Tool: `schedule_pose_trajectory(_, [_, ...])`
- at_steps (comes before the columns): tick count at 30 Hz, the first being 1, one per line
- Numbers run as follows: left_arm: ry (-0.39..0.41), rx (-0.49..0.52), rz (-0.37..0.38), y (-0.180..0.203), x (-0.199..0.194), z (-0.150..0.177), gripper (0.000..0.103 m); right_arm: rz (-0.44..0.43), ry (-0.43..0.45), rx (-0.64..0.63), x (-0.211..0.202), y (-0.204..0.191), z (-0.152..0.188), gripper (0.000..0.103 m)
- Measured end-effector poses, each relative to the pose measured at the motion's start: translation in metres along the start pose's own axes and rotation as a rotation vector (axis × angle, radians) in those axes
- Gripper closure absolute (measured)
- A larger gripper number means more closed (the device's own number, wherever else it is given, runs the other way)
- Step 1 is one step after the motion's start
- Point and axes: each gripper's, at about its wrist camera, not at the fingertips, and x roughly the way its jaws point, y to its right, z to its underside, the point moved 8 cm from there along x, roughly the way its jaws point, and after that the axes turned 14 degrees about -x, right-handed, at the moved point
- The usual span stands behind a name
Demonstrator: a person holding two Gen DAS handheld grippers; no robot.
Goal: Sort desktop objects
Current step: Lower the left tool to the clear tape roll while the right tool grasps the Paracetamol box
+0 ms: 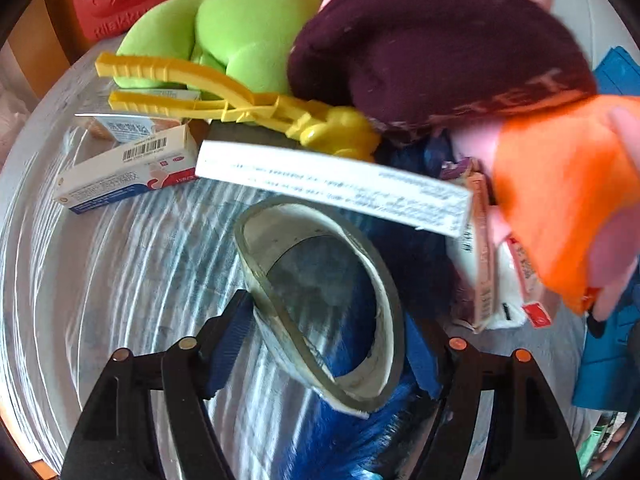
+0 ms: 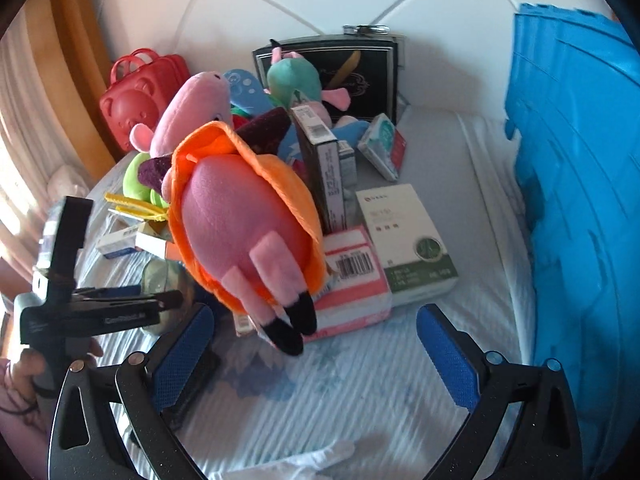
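Your left tool (image 1: 326,344) has its jaws apart around the tape roll (image 1: 320,300), which lies tilted on the surface (image 1: 120,280); whether the pads touch it is unclear. It looks light, stiff and slick, so pinch across the ring wall. Your right tool (image 2: 316,356) is apart and empty, below the soft plush pig (image 2: 244,220).

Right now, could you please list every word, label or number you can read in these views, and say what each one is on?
"Rilakku…", partly cut off: embossed on the red case.
"…ET", pale letters, the rest blurred: on the maroon cloth.
Barcode and Chinese print, too small to read: small white box.
Fine print, blurred: long white box.
Barcode, digits unreadable: pink box.
Print unreadable: white-and-green box.
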Motion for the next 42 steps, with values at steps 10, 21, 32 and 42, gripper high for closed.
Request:
schedule_pose_trajectory(10, [0.074,0.031,-0.109,-0.060,-0.008,-0.012,0.035,-0.028,-0.003,-0.074,0.033,-0.030,-0.030,0.000])
schedule_pose_trajectory(21, [0.118,-0.010,-0.148,-0.102,-0.019,-0.001,0.036,-0.056,-0.076,-0.024,0.021,-0.046,0.013,0.041])
schedule_pose_trajectory(32, [0.110,-0.082,-0.163,-0.129,-0.030,0.018,0.037,-0.238,-0.107,-0.272,0.064,-0.144,0.000,0.056])
schedule_pose_trajectory(42, [0.133,-0.074,-0.197,-0.117,-0.025,0.012,0.037,-0.230,-0.140,-0.643,0.128,-0.177,-0.040,0.020])
